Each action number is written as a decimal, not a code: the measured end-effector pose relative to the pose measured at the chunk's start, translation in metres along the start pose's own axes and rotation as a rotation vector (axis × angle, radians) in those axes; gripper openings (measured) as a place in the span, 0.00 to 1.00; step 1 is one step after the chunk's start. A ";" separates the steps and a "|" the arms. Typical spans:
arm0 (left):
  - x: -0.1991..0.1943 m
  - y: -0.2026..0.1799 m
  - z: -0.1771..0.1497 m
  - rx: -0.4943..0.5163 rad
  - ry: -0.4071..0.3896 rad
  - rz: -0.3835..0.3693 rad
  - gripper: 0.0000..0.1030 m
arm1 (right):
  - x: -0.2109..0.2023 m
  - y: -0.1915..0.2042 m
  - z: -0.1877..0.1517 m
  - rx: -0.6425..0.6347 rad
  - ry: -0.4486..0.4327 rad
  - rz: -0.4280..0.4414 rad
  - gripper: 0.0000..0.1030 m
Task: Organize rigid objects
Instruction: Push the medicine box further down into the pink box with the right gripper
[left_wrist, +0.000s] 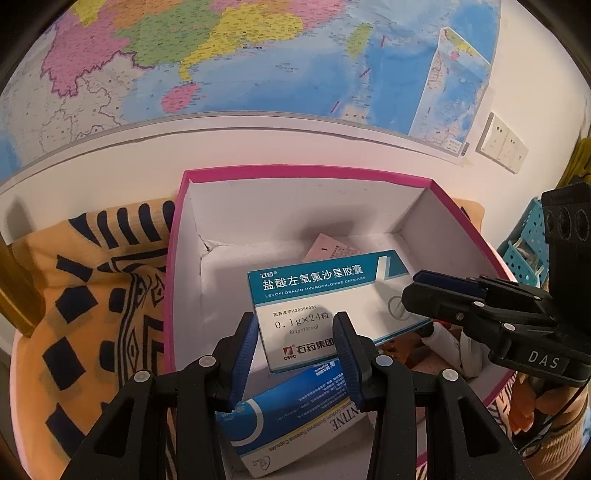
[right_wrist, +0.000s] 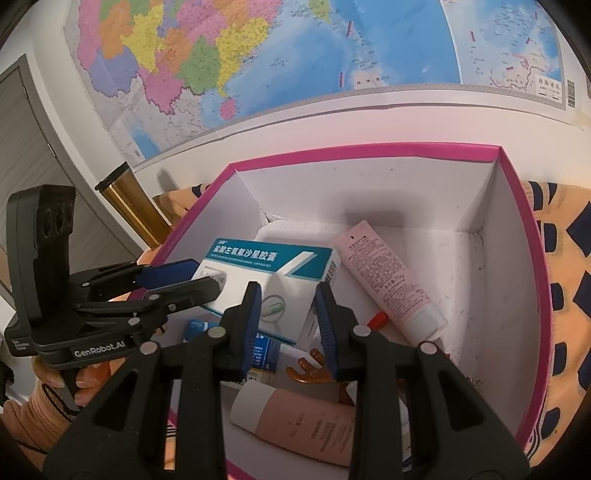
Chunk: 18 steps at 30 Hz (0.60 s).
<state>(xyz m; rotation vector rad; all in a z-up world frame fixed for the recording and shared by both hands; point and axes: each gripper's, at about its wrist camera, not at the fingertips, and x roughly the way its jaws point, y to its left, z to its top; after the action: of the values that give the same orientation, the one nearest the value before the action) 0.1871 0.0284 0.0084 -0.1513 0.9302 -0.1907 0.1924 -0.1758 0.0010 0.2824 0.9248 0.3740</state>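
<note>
A pink-rimmed white box (left_wrist: 295, 173) (right_wrist: 369, 149) holds a teal and white medicine carton (left_wrist: 332, 306) (right_wrist: 266, 280), which lies on top of the other items. Under it lies a blue and white carton (left_wrist: 295, 410). My left gripper (left_wrist: 297, 354) hovers open over the near end of the teal carton, not touching it. My right gripper (right_wrist: 288, 321) is open over the carton's right end; in the left wrist view it (left_wrist: 417, 288) reaches in from the right. A pink tube (right_wrist: 388, 280), a beige tube (right_wrist: 303, 421) and an orange antler-shaped piece (right_wrist: 314, 369) also lie in the box.
The box sits on an orange cloth with dark blue patterns (left_wrist: 92, 314). A wall map (left_wrist: 258, 55) hangs behind. A gold cylinder (right_wrist: 129, 206) stands at the left, a blue plastic basket (left_wrist: 528, 243) at the right. Wall sockets (left_wrist: 502, 144) are at the right.
</note>
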 end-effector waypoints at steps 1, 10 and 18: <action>0.000 0.000 0.000 -0.002 0.001 0.000 0.40 | 0.000 0.000 0.001 -0.002 0.001 -0.002 0.32; 0.001 0.000 0.002 -0.013 0.009 0.001 0.40 | -0.001 0.002 0.003 -0.006 0.011 -0.019 0.32; 0.003 0.001 0.007 -0.025 0.024 0.005 0.40 | -0.001 0.008 0.011 -0.032 0.019 -0.037 0.32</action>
<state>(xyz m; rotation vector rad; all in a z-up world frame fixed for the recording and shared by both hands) 0.1946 0.0291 0.0104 -0.1698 0.9573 -0.1772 0.1997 -0.1701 0.0113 0.2323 0.9411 0.3578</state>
